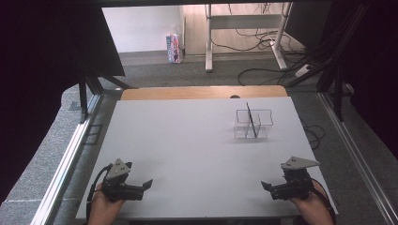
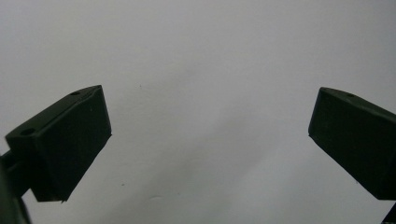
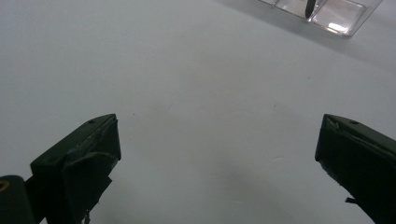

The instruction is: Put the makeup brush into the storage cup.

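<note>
Table (image 1: 187,150): matt, smooth white top; bare wood strip (image 1: 202,92) along far edge. Compartment box (image 1: 253,124): clear glossy plastic. Left gripper (image 2: 210,149) and right gripper (image 3: 217,163): matt black plastic jaws.

Clear container (image 3: 327,11) cropped at top

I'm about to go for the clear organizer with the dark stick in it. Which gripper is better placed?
Right, probably. The right gripper sits on the same side of the table as the clear organizer, jaws open. The left gripper, also open, would have to cross over.
</note>
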Demonstrator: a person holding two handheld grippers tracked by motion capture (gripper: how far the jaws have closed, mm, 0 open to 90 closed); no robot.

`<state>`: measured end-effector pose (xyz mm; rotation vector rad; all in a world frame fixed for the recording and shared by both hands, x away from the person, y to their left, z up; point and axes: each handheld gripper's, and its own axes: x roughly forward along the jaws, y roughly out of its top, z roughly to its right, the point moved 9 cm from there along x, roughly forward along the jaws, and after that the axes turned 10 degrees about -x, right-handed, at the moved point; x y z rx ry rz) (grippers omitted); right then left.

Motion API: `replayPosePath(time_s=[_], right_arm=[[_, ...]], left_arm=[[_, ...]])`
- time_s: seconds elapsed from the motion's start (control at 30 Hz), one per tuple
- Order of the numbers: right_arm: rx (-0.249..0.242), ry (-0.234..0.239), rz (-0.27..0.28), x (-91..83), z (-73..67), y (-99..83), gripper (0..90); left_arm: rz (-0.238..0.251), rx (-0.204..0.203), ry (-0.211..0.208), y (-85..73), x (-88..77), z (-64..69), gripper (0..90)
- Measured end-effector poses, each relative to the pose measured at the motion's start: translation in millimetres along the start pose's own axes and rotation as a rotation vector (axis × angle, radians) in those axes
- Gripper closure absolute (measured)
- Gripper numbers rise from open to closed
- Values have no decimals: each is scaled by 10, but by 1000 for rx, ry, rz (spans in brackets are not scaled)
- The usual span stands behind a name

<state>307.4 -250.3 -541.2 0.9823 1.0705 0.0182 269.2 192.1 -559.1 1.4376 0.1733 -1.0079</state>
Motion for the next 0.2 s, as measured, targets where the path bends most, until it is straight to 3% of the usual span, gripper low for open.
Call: replayPosePath(time_s=[0.2], right_arm=[[-9,-3,-17,17,1,-15,0]], left_arm=[[0,3,1,10,5,6,0]])
